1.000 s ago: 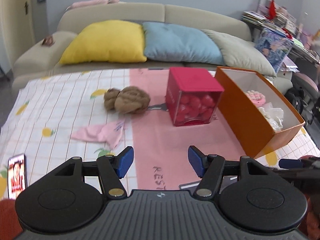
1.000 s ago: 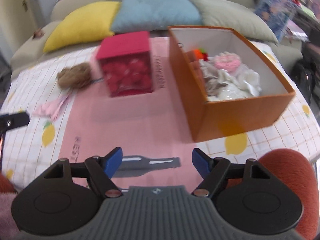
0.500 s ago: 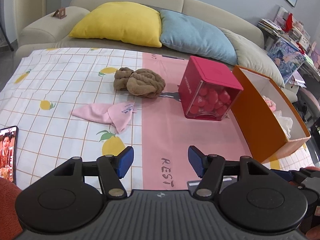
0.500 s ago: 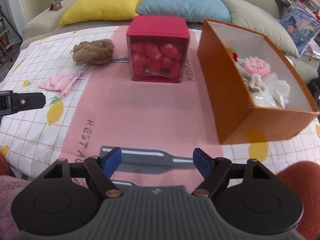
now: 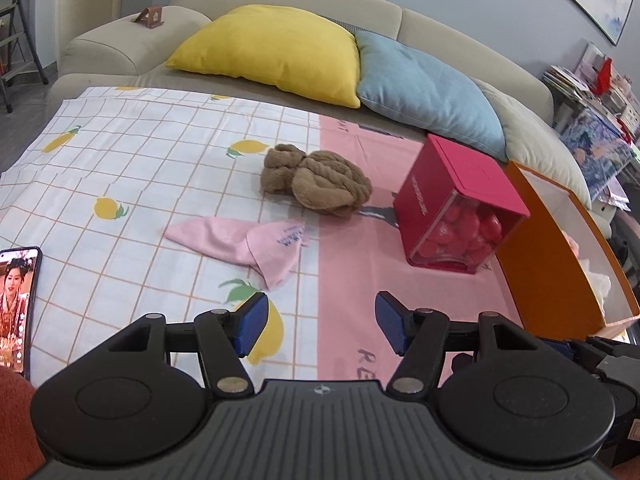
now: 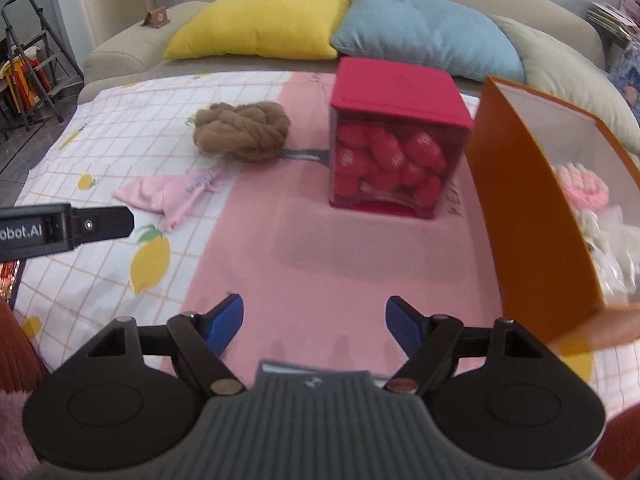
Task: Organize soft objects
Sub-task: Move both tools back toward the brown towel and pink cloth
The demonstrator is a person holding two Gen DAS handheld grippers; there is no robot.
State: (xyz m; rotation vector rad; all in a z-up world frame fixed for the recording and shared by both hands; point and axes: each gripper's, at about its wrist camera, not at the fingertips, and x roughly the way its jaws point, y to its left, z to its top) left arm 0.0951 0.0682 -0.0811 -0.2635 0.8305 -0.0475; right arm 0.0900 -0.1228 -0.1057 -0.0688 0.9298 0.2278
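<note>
A brown knotted plush [image 5: 318, 184] [image 6: 243, 130] lies on the cloth-covered table, with a flat pink cloth [image 5: 248, 246] [image 6: 170, 190] just in front of it. An orange box [image 5: 560, 252] [image 6: 532, 200] at the right holds pale soft items. My left gripper [image 5: 316, 322] is open, low over the cloth a short way in front of the pink cloth, with nothing between its blue pads. My right gripper [image 6: 314, 324] is open too, over the pink strip before the red cube box [image 6: 396, 140] [image 5: 460, 208]. The left gripper's finger [image 6: 92, 224] shows at the left edge.
A phone [image 5: 16, 300] with a lit screen lies at the near left. Behind the table stands a beige sofa [image 5: 280, 4] with yellow [image 5: 276, 52], blue [image 5: 428, 88] and grey cushions. Cluttered shelves stand at the far right, a folding ladder [image 6: 32, 56] at the far left.
Both grippers have moved leftward and sunk toward the table, rolling as they went. The pink cloth and brown plush now lie closer to the left gripper. Both stayed open.
</note>
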